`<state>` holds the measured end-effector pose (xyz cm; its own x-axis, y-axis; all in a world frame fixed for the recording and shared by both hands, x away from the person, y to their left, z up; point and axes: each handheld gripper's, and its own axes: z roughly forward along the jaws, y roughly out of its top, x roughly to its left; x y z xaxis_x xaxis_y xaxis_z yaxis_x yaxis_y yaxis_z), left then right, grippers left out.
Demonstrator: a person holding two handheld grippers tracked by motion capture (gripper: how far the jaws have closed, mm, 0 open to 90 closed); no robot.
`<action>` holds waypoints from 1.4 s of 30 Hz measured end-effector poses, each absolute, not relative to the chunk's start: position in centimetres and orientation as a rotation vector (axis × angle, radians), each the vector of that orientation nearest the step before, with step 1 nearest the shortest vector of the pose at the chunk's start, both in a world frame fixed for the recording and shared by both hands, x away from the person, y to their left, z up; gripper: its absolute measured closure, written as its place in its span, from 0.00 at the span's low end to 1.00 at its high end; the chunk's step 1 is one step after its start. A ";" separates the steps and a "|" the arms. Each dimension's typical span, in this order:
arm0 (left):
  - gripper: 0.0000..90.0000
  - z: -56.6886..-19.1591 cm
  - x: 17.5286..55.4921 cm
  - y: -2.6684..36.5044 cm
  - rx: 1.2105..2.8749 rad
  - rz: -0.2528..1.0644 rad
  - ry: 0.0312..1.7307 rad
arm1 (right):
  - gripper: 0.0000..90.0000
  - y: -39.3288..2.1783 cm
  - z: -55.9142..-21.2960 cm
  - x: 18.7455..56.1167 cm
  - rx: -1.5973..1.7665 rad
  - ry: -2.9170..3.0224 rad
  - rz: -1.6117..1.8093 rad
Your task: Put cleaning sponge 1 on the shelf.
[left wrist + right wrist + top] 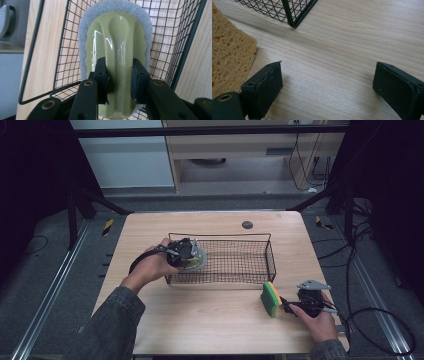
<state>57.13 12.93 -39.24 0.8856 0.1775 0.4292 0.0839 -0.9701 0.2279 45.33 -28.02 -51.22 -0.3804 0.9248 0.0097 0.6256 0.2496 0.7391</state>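
Note:
A scrubber (117, 37) with a glossy olive-green handle and a grey pad sits at the left end of a black wire basket (270, 255). My left gripper (119, 80) is shut on the handle's raised ridge; from above the left gripper (186, 254) is over the basket's left end. A yellow sponge with a green face (271, 298) stands on edge on the table in front of the basket's right corner. My right gripper (290, 306) lies just right of it, low over the table. In the right gripper view the right gripper (328, 82) is open with bare wood between its jaws, and the sponge (229, 50) lies outside the left one.
The wooden table (210, 325) has bare room in front of the basket. A round dark grommet (247, 224) sits near its far edge. The basket's near right corner (292, 12) is a short way ahead of the right gripper. Cables trail on the floor at the right.

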 end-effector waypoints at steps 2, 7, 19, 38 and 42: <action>0.78 -39.5 57.2 12.9 2.854 0.670 0.200 | 0.10 -28.0 -51.2 45.3 1.411 2.098 0.934; 0.78 -40.1 57.3 12.9 2.861 0.649 0.200 | 0.10 -28.0 -51.2 45.3 1.412 2.098 0.935; 0.78 -40.8 57.8 12.7 2.882 0.590 0.214 | 0.10 -28.0 -51.2 45.3 1.412 2.098 0.934; 0.77 -41.7 58.6 12.6 2.908 0.499 0.245 | 0.10 -28.0 -51.2 45.3 1.412 2.097 0.935; 0.77 -41.5 58.7 12.8 2.894 0.491 0.269 | 0.10 -28.0 -51.2 45.3 1.412 2.098 0.935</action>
